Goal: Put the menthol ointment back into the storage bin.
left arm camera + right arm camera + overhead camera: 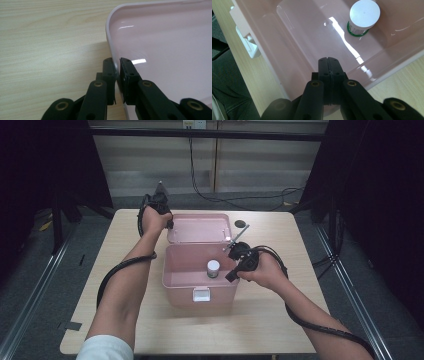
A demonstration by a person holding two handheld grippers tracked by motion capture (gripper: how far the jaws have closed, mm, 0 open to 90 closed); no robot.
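A pink plastic box (172, 272) stands open in the middle of the table, its lid (200, 227) laid back flat behind it. Inside stands a small bottle (213, 268) with a white cap and a green band (364, 16). My left gripper (169, 224) is at the lid's left corner. In the left gripper view its jaws (117, 61) are clamped on the lid's rim (108, 32), one pad inside and one outside. My right gripper (231, 276) hovers over the box's right side. Its jaws (328, 60) are shut with nothing between them, above the box's inner wall (294, 45).
The box's white latch (201, 294) hangs on its front wall, seen too in the right gripper view (249, 42). A small black disc (241, 224) lies on the wooden table (280, 320) right of the lid. Cables trail from both grippers along the forearms.
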